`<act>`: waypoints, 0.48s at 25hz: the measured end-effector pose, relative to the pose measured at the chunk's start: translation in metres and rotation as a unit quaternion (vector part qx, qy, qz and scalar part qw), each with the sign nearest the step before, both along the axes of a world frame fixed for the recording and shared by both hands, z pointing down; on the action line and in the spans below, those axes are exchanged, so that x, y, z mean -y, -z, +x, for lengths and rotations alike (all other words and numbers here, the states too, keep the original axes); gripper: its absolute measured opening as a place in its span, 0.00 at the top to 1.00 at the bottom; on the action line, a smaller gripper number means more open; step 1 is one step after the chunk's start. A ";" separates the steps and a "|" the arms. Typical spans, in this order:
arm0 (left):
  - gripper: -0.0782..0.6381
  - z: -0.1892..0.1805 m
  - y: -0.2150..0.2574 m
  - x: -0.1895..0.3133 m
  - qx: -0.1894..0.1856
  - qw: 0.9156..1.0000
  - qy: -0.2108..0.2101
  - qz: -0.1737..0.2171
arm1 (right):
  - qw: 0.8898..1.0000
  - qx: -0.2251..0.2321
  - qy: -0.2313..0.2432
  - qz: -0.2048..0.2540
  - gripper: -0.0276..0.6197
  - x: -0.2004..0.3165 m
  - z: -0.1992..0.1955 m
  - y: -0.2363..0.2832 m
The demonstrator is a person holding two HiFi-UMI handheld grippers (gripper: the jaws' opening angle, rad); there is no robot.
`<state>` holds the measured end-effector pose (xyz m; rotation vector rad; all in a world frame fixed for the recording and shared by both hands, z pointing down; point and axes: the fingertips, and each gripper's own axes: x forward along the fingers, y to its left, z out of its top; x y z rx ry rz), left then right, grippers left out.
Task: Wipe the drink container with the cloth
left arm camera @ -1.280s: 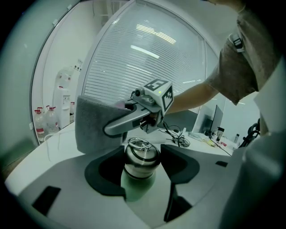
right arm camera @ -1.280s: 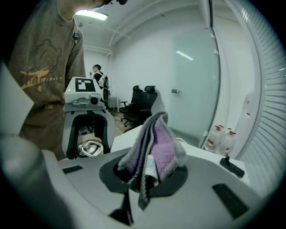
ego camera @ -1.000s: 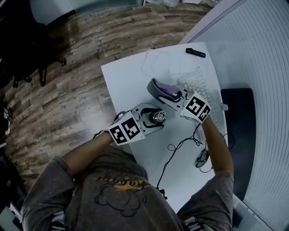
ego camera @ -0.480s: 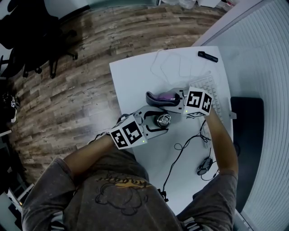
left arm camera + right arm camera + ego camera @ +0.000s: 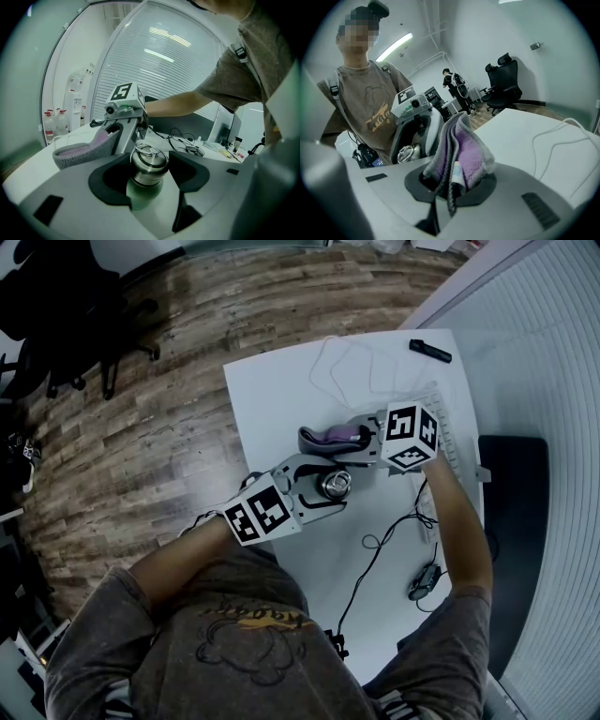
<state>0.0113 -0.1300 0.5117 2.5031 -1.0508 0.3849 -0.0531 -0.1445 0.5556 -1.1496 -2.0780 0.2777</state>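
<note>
A metal drink bottle [image 5: 146, 171] with a steel cap and a ring on top stands upright between the jaws of my left gripper [image 5: 323, 489], which is shut on it. The bottle [image 5: 332, 486] shows from above in the head view, and its cap [image 5: 407, 153] appears in the right gripper view. My right gripper [image 5: 328, 439] is shut on a folded grey and purple cloth [image 5: 459, 152]. The cloth [image 5: 336, 437] hangs just beyond the bottle, a small gap apart from it. From the left gripper's camera the cloth [image 5: 80, 150] lies left of the bottle.
The white table [image 5: 272, 404] carries a keyboard [image 5: 448, 442], a black marker [image 5: 430, 351], a white cable loop [image 5: 352, 367] and black cables [image 5: 380, 545] with a mouse [image 5: 422, 581]. Wooden floor [image 5: 141, 418] lies past the table's left edge. An office chair [image 5: 504, 79] and another person [image 5: 453, 83] are far off.
My right gripper with the cloth has swung left and turned, so that the cloth now sits just beyond the bottle. The left gripper and bottle have barely moved.
</note>
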 end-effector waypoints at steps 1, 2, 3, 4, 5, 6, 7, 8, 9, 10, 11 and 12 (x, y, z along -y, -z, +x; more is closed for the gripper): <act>0.52 0.000 0.000 0.000 -0.001 1.000 0.000 0.000 | 1.000 -0.004 0.000 -0.003 0.89 0.000 0.000 0.000; 0.52 0.000 0.000 0.000 -0.002 1.000 0.001 0.000 | 1.000 -0.009 0.001 -0.008 0.89 -0.001 0.001 0.000; 0.52 0.000 0.000 0.000 -0.003 1.000 0.002 0.000 | 1.000 -0.013 0.001 -0.013 0.89 -0.001 0.001 0.001; 0.52 0.000 0.000 0.000 -0.004 1.000 0.003 0.001 | 1.000 -0.016 0.000 -0.017 0.89 -0.002 0.002 0.002; 0.52 0.000 0.000 0.000 -0.004 1.000 0.003 0.001 | 1.000 -0.019 0.000 -0.020 0.89 -0.002 0.002 0.002; 0.52 0.000 -0.001 0.000 -0.004 1.000 0.003 0.001 | 1.000 -0.021 -0.001 -0.022 0.89 -0.002 0.002 0.002; 0.52 0.000 -0.001 0.000 -0.005 1.000 0.002 0.001 | 0.999 -0.023 -0.002 -0.024 0.89 -0.002 0.002 0.002; 0.52 0.000 -0.001 0.000 -0.005 1.000 0.002 0.001 | 0.999 -0.025 -0.003 -0.025 0.89 -0.002 0.002 0.002; 0.52 0.000 -0.001 0.000 -0.005 1.000 0.001 0.000 | 0.999 -0.028 -0.004 -0.027 0.89 -0.001 0.002 0.002; 0.52 0.000 -0.001 0.000 -0.005 1.000 0.000 0.000 | 0.999 -0.031 -0.004 -0.029 0.89 -0.001 0.003 0.002; 0.52 0.000 0.000 0.000 -0.004 1.000 -0.001 0.000 | 0.999 -0.034 -0.005 -0.030 0.89 -0.001 0.003 0.002; 0.52 0.000 0.000 0.000 -0.004 1.000 -0.002 -0.001 | 0.999 -0.037 -0.005 -0.030 0.89 0.000 0.005 0.002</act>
